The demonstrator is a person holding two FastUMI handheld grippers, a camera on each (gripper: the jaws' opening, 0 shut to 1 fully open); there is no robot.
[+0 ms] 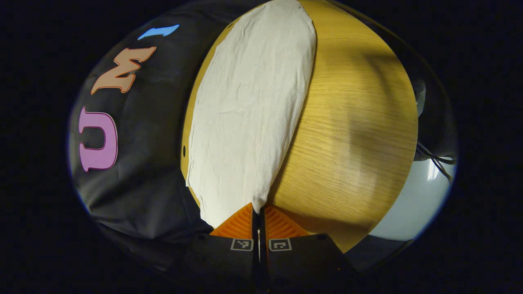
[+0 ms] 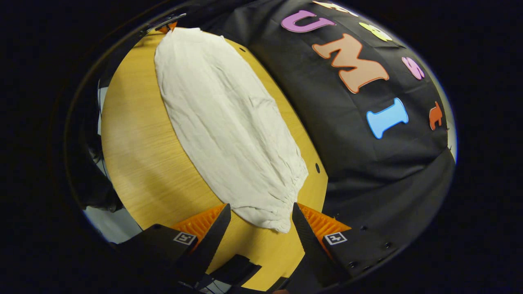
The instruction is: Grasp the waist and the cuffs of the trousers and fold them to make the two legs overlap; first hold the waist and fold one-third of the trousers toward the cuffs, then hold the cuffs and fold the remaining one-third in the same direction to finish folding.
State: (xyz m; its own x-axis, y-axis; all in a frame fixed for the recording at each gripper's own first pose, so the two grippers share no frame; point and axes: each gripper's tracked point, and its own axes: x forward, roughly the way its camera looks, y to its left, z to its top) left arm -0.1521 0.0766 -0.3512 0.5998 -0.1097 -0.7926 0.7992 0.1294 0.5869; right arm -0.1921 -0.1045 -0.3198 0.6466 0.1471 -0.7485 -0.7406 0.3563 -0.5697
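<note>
White trousers (image 1: 249, 114) lie flat and lengthwise on the round wooden table (image 1: 351, 134), the legs overlapping. My left gripper (image 1: 258, 210) is shut on the near corner of the cloth, at the cuff end. In the right gripper view the trousers (image 2: 229, 122) run away from me, and their gathered waist (image 2: 282, 204) lies nearest. My right gripper (image 2: 260, 206) is open, one finger on each side of the waist edge, low over the table (image 2: 143, 155). The left gripper (image 2: 168, 27) shows small at the far cuff end.
The black cloth wall (image 1: 143, 163) hangs close along one side of the table, and the trousers lie near that edge. Bare wood takes up the other half. Past the table edge are a pale floor (image 1: 412, 204) and some cables (image 1: 433, 159).
</note>
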